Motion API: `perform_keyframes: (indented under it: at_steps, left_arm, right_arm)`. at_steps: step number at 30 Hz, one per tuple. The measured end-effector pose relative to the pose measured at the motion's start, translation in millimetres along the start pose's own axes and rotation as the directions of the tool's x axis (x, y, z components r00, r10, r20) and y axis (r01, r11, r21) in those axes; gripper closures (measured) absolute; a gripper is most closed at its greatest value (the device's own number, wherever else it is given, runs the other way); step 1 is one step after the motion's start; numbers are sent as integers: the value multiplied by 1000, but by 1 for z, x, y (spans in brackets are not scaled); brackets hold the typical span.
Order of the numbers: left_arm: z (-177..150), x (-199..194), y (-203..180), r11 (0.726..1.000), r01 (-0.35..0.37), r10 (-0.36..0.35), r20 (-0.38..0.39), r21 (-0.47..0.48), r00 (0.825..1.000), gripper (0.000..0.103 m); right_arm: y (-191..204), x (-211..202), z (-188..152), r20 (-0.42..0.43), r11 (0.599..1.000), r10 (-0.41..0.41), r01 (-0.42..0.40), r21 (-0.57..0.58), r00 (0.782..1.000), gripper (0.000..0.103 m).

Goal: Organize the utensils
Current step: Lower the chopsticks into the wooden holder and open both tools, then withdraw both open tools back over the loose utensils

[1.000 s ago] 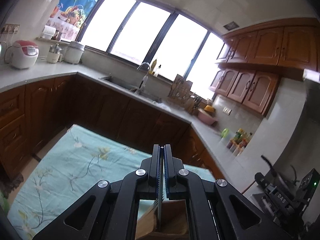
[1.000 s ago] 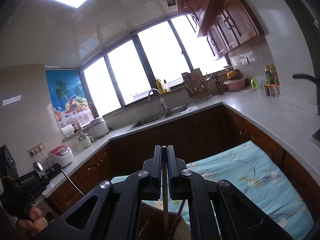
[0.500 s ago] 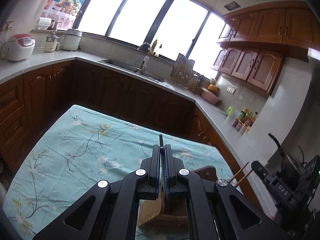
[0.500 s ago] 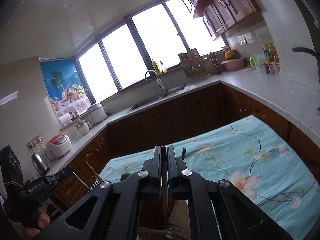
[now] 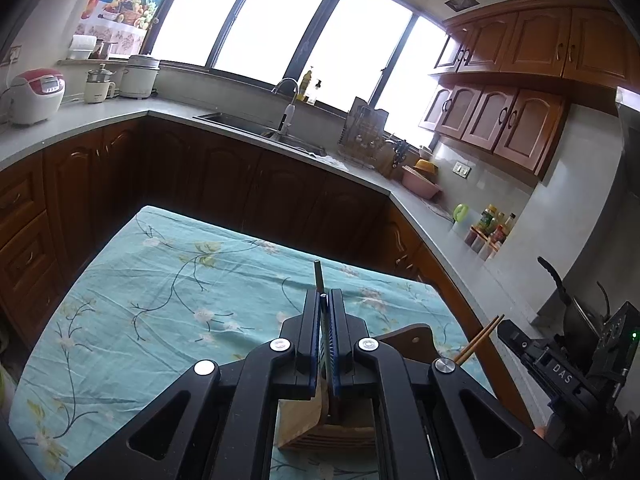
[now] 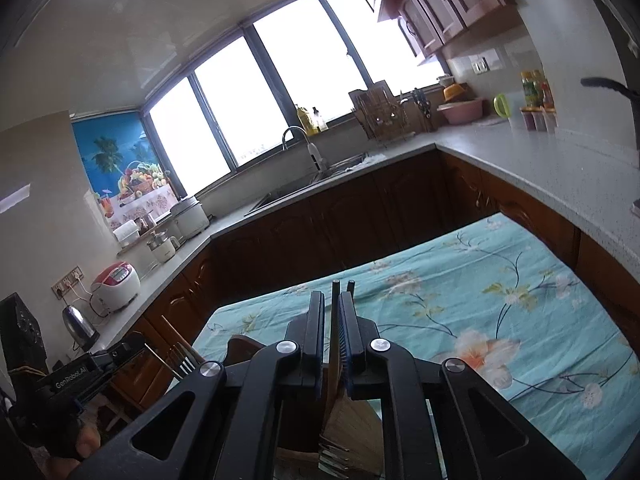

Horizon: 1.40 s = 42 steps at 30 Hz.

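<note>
Over the wooden utensil holder, the left gripper is pinching a thin metal utensil handle tight, not yet dropped in. The right gripper is opening around dark chopsticks above the holder, where forks are already sitting.

A home kitchen: sink, wooden cabinets, rice cooker on countertop.
</note>
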State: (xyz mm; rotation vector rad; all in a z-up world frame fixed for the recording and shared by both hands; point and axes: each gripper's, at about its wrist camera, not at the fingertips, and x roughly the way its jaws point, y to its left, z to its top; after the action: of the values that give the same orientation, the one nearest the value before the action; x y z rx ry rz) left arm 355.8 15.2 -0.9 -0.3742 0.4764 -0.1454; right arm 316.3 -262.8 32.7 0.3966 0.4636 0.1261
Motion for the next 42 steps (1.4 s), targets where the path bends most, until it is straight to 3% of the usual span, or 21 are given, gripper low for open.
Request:
perform_keyframes:
  at_steps: [10,13,16,17,18,20,24,28,42]
  left_arm:
    - [2,0,1,1000,1,-1,-17,1,1000,100]
    - [3,-1,1,1000,5,-5,-25,-4,1000,95]
    - [4,-5,1,1000,0,0,-17,-6,1000,73]
    - [4,-7,0,1000,3,-3,-14,-7,1000,71]
    - [4,-10,0,1000,3,-3,-12,-5,1000,69]
    - [3,-15,-1,1000,5,-5,-15,-5,1000,63]
    - [-3,-33,1,1000,2,-2,-9,-11,1000,39]
    - [-13,-58,6,1000,-7,6,-14,-12,1000,32]
    - [-58,-143,21,997,-77,74,-97,-27,992,30]
  right_arm:
    - [-1,4,0,-17,1000,5,-5,-6,1000,93]
    - [-1,3,0,-20,1000,8,-8,-3,1000,91]
    - [-1,1,0,-16,1000,17,-17,0,1000,74]
    - [-1,-1,1,-13,1000,23,-23,3,1000,56]
    - [0,-3,1,-7,999,32,-32,6,999,46]
    - [1,-10,2,8,999,36,-36,3,999,46]
    - [3,-25,3,24,999,53,-53,4,998,29]
    - [4,-45,0,40,999,53,-53,-7,998,25]
    - [0,-109,-45,-12,1000,24,-25,-14,1000,22]
